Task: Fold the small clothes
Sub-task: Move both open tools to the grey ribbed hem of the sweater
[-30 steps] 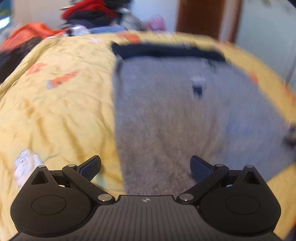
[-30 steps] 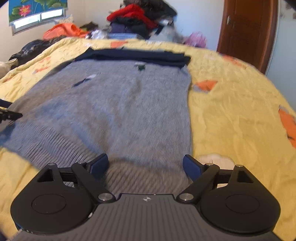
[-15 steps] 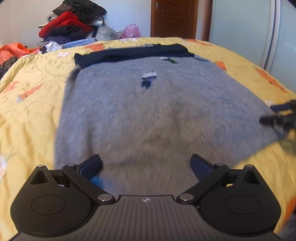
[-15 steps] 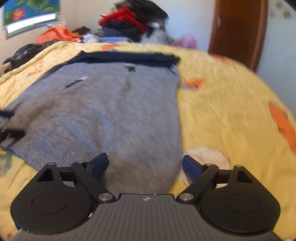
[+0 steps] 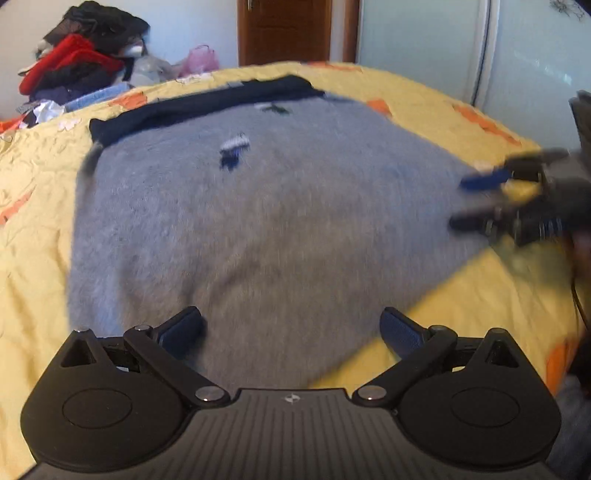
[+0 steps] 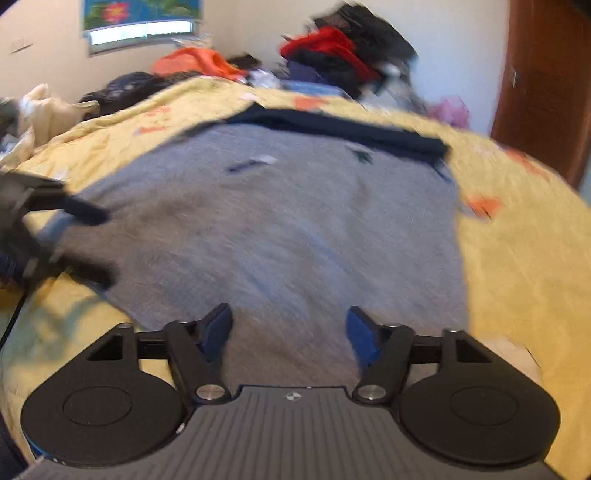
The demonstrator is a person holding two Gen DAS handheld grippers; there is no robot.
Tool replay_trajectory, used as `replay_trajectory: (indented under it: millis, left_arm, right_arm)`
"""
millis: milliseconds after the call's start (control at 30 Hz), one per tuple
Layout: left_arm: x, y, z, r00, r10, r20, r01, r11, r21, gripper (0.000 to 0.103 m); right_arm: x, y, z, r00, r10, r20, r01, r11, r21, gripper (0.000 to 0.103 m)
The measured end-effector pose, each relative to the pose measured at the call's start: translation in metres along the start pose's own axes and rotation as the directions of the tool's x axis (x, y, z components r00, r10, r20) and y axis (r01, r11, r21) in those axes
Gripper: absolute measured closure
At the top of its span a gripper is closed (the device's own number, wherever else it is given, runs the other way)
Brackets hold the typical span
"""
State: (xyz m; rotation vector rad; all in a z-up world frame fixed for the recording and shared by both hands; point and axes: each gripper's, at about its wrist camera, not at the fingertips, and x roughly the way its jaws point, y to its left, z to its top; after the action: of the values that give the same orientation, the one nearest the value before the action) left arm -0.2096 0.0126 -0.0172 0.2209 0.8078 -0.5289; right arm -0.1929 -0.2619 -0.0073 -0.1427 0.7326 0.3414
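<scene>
Grey knit sweater (image 5: 258, 229) lies flat on the bed, filling the centre of both wrist views; its near hem sits at the bottom of frame, right under both tools. A dark navy band (image 5: 199, 105) runs along its far edge, upper centre. Small dark marks (image 5: 232, 149) show on the grey, upper middle; too blurred to tell what they are.

Left tool (image 5: 291, 328): released, jaws wide, fingers (image 5: 181, 328) over the sweater's near edge, nothing pinched. In the right wrist view it shows as a dark blur at the left edge (image 6: 85, 243), over the sweater's left corner.

Right tool (image 6: 290, 328): jaws opening, grey knit visible between the blue pads (image 6: 362, 336), pads not pressing on it. In the left wrist view it sits at the right edge (image 5: 476, 201), blurred, at the sweater's right corner.

Yellow bedspread (image 6: 517, 258) with orange patches surrounds the sweater on all sides. Pile of clothes (image 5: 77, 70), red and dark, upper left behind the bed. Brown door (image 5: 284, 31) top centre in the left view, right edge in the right view. Window with a flower print (image 6: 142, 18) upper left in the right view.
</scene>
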Motion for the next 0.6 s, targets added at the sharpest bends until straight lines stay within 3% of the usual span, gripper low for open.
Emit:
replay_trajectory:
  millis: [67, 133, 200, 267, 300, 400, 500, 600]
  left_arm:
    - [-0.007, 0.003, -0.003, 0.999, 0.007, -0.032, -0.006, 1.000, 0.018, 0.000]
    - [-0.014, 0.013, 0.002, 0.999, -0.015, -0.043, 0.014, 0.999, -0.036, 0.000]
    - [-0.027, 0.021, 0.010, 1.000, 0.013, 0.022, -0.010, 0.993, -0.114, 0.000]
    - [-0.036, 0.036, 0.014, 0.996, 0.062, 0.058, -0.046, 0.970, -0.237, 0.000]
    - [-0.035, 0.047, 0.013, 0.998, 0.044, 0.049, -0.027, 0.949, -0.314, 0.000]
    - [-0.034, 0.083, -0.005, 0.996, -0.041, 0.073, 0.074, 0.848, -0.524, 0.000]
    - [-0.037, 0.103, -0.023, 0.986, -0.093, 0.136, 0.159, 0.759, -0.632, 0.000]
    - [-0.041, 0.110, -0.027, 0.979, -0.123, 0.160, 0.199, 0.724, -0.661, 0.000]
  right_arm:
    - [-0.005, -0.019, -0.007, 1.000, -0.002, -0.005, 0.002, 1.000, 0.020, 0.009]
    - [-0.011, -0.022, -0.010, 1.000, -0.014, -0.012, 0.015, 1.000, 0.027, 0.009]
    - [-0.018, -0.021, -0.009, 1.000, -0.021, -0.010, 0.022, 0.999, 0.049, 0.015]
    - [-0.024, -0.019, -0.010, 0.997, -0.071, 0.004, 0.070, 0.995, 0.067, 0.009]
    - [-0.028, -0.019, -0.012, 0.996, -0.091, 0.017, 0.090, 0.994, 0.059, 0.005]
    - [-0.042, -0.028, -0.020, 0.990, -0.135, 0.039, 0.133, 0.990, 0.052, 0.001]
    - [-0.053, -0.054, -0.031, 0.997, -0.026, 0.079, 0.010, 0.980, 0.197, 0.003]
    - [-0.047, -0.074, -0.035, 0.997, 0.019, 0.071, -0.042, 0.939, 0.341, 0.003]
